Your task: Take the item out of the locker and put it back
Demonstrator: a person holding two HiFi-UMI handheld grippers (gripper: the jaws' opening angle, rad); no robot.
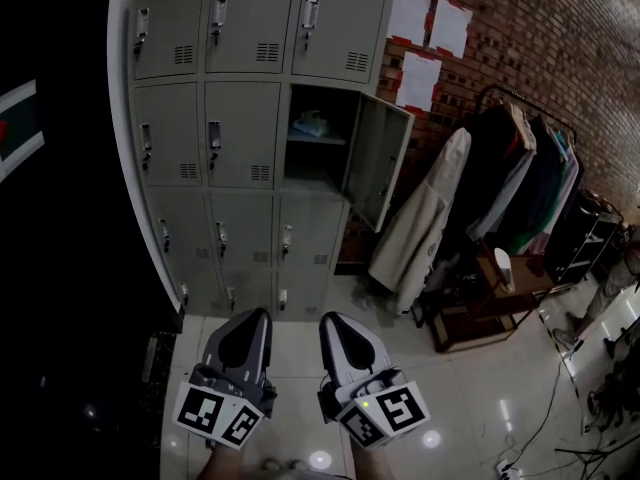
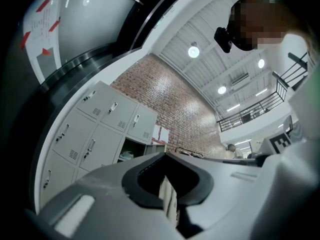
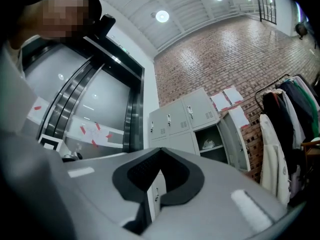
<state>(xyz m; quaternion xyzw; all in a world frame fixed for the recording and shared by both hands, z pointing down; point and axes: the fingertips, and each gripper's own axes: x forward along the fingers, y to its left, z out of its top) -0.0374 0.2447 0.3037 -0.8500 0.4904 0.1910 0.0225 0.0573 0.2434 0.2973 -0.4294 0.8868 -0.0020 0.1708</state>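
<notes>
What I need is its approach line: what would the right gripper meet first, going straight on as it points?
Likely a closed locker door, left of and below the open compartment, showing past the shut jaws of the right gripper. Nothing shows between, though depth is unclear.

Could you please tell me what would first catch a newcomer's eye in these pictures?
The one open compartment in the grey locker bank stands out, its door swung right and a pale bundle on its shelf. Right of it, a clothes rack of coats stands by the brick wall. Low in the head view, the left gripper and right gripper point toward the lockers, both shut and empty.
</notes>
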